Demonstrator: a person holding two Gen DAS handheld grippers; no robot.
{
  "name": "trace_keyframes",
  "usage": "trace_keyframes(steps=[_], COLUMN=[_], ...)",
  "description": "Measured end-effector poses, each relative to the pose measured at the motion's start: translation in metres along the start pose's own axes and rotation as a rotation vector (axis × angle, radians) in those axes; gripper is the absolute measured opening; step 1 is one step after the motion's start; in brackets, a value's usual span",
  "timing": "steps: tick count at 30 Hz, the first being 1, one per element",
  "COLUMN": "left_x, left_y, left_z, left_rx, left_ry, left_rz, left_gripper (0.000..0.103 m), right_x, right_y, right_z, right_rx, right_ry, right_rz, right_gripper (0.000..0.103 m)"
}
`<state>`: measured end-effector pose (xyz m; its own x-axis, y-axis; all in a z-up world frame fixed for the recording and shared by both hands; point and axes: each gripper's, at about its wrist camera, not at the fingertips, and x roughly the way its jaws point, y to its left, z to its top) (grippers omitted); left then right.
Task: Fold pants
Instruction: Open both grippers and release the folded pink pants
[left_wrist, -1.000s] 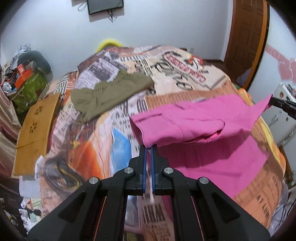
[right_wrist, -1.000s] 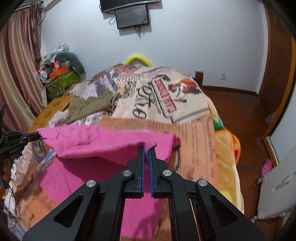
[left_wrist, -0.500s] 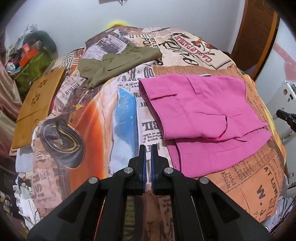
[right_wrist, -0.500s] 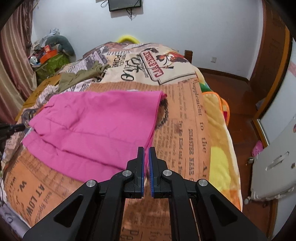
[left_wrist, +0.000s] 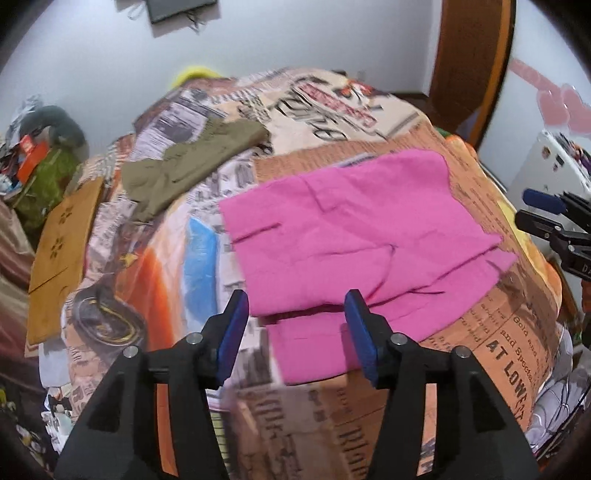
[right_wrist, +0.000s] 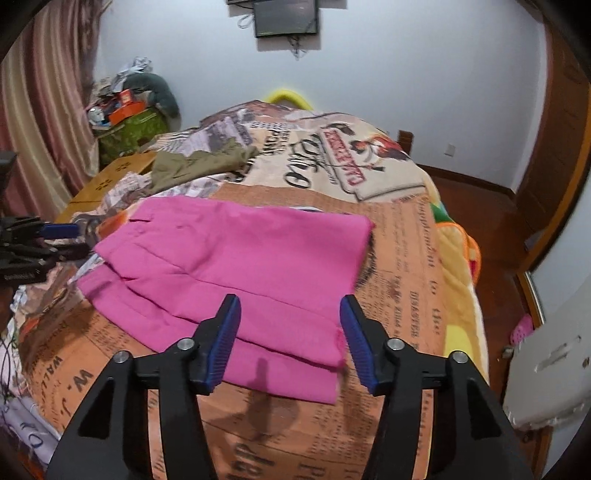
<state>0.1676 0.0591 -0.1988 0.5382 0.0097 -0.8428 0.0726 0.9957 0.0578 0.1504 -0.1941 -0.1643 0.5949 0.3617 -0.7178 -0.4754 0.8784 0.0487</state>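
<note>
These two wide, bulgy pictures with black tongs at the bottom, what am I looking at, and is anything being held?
There is no robot here. A person holds one hand-held gripper in each hand, and each carries a fisheye camera that looks out along its two fingers. That is why the room looks curved.

One picture is from the left hand-held gripper, the other from the right hand-held gripper. Each also catches the other one at its edge.

Both look down on a bed with a newspaper-print cover. On it lie pink pants, folded over once with the lower layer sticking out at the near edge. Farther back lies an olive-green garment.

Nothing is held. Both pairs of jaws are opening, with their blue pads apart and above the cloth, nothing pinched between them.
</note>
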Motion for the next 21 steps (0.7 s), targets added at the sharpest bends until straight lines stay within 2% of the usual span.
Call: trace_keyframes(steps=[8,12,17,21], left_x=[0.031,0.047,0.059,0.064], left_y=[-0.028,-0.035,-0.044,-0.047], left_z=[-0.002,-0.001,0.007,0.016], left_rx=[0.118,0.147,0.186,0.190], left_ry=[0.096,0.133,0.145,0.140], left_rz=[0.024,0.039,0.056,0.035], left_gripper=[0.067,0.068,0.070,0.070], right_x=[0.030,0.046,0.059,0.058], right_y=[0.024,0.026,0.025,0.025], right_z=[-0.006,-0.016,-0.027,-0.026], right_rx=[-0.035,-0.015,0.008,0.011], right_ry=[0.073,0.127,0.184,0.187], right_rz=[0.086,0.125,0.154,0.174], right_gripper=[0.054,0.054,0.054,0.054])
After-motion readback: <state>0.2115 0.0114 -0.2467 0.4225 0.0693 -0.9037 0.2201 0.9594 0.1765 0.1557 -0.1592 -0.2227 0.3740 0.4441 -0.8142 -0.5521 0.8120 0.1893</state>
